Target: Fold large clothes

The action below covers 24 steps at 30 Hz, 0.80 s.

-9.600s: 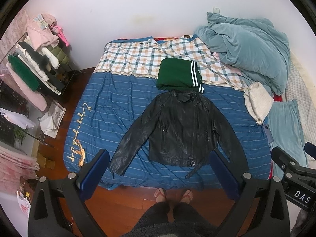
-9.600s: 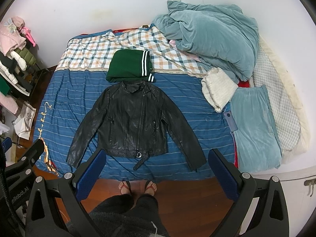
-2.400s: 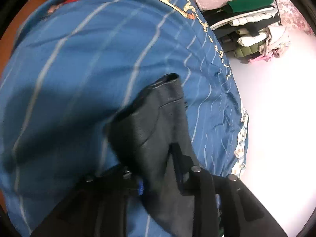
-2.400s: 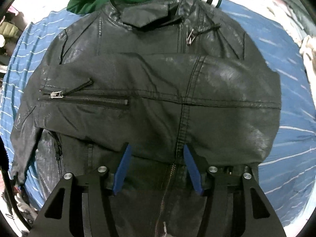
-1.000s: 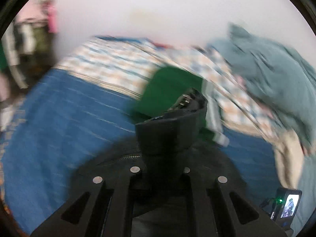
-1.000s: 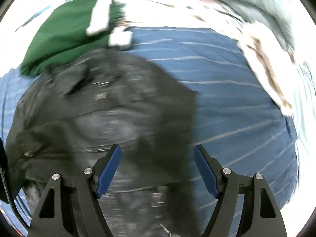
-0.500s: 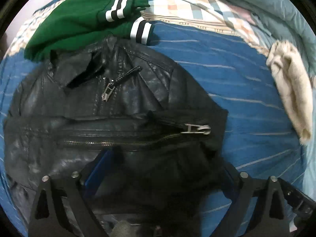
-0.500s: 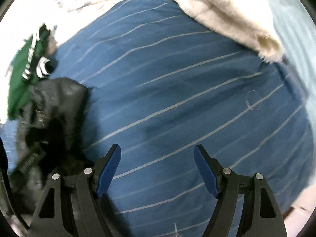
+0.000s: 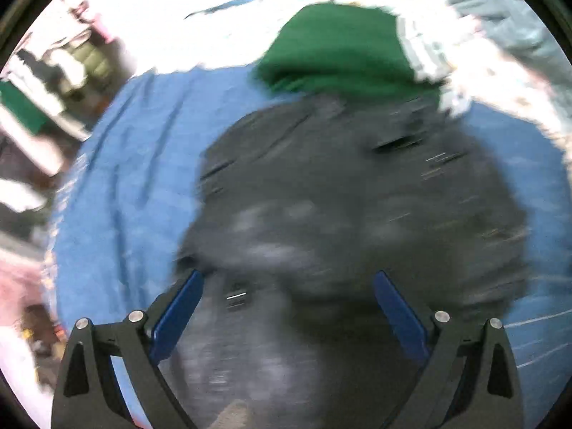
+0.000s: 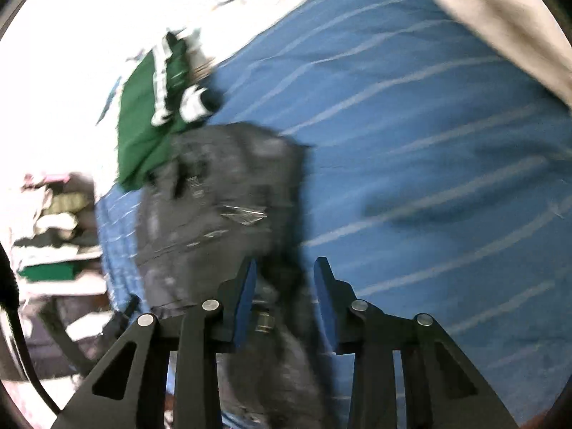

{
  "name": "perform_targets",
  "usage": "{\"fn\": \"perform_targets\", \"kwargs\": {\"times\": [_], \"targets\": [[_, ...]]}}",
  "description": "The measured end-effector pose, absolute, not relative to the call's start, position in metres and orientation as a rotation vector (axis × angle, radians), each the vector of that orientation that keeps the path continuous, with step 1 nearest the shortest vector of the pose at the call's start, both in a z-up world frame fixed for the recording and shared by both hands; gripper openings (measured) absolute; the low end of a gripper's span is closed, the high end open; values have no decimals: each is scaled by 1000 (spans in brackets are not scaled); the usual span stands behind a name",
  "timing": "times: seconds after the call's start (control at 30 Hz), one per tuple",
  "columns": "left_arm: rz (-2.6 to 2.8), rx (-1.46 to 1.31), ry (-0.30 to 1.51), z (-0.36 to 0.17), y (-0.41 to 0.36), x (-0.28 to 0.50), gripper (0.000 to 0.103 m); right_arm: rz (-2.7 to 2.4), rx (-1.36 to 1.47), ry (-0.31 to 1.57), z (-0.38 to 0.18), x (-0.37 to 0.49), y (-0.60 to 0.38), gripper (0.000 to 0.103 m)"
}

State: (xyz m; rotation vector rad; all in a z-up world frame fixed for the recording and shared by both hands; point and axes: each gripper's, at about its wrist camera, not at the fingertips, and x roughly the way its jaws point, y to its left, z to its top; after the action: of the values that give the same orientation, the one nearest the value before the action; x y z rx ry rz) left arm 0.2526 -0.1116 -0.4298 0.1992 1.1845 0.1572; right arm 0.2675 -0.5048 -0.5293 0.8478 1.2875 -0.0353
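Observation:
The black leather jacket [image 9: 350, 207] lies on the blue striped bedspread [image 9: 136, 186] with both sleeves folded across its front. Both views are motion-blurred. My left gripper [image 9: 286, 307] is open and empty, low over the jacket's lower half. In the right wrist view the jacket [image 10: 221, 207] is at the left. My right gripper [image 10: 284, 286] is half closed around the jacket's lower right edge, the dark leather between the blue pads [image 10: 246, 289]; whether they press on it is unclear.
A folded green garment [image 9: 339, 50] with white stripes lies just beyond the jacket's collar, also in the right wrist view [image 10: 150, 114]. A teal duvet [image 9: 500, 10] is at the far right. A clothes rack [image 9: 46, 89] stands left of the bed. A cream blanket [image 10: 500, 18] lies right.
The left gripper has let go of the sleeve, which now lies across the jacket, and swung left. The right gripper has swung back to the jacket's lower right edge and narrowed its jaws.

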Motion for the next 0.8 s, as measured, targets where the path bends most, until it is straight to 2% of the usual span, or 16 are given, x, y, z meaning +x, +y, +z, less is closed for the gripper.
{"fn": "perform_targets", "kwargs": {"times": [0.1,0.3,0.37,0.43,0.6,0.63,0.8], "targets": [[273,186,1230,-461,-63,258,98,-10,797,1313,-537,297,-477,43],[359,194,1273,-526,-15,273,99,89,729,1416,-575,337,-423,40],[331,161,1238,-531,-9,272,103,38,564,1506,-597,343,-404,29],[302,121,1207,-537,-5,275,103,-25,427,1565,-619,347,-393,0],[256,-51,1264,-540,13,284,103,-132,384,1681,-618,369,-382,0],[249,-59,1282,-537,15,284,103,-140,381,1675,-608,372,-380,5],[321,-6,1234,-476,21,271,103,-60,402,1584,-564,382,-352,8]]}}
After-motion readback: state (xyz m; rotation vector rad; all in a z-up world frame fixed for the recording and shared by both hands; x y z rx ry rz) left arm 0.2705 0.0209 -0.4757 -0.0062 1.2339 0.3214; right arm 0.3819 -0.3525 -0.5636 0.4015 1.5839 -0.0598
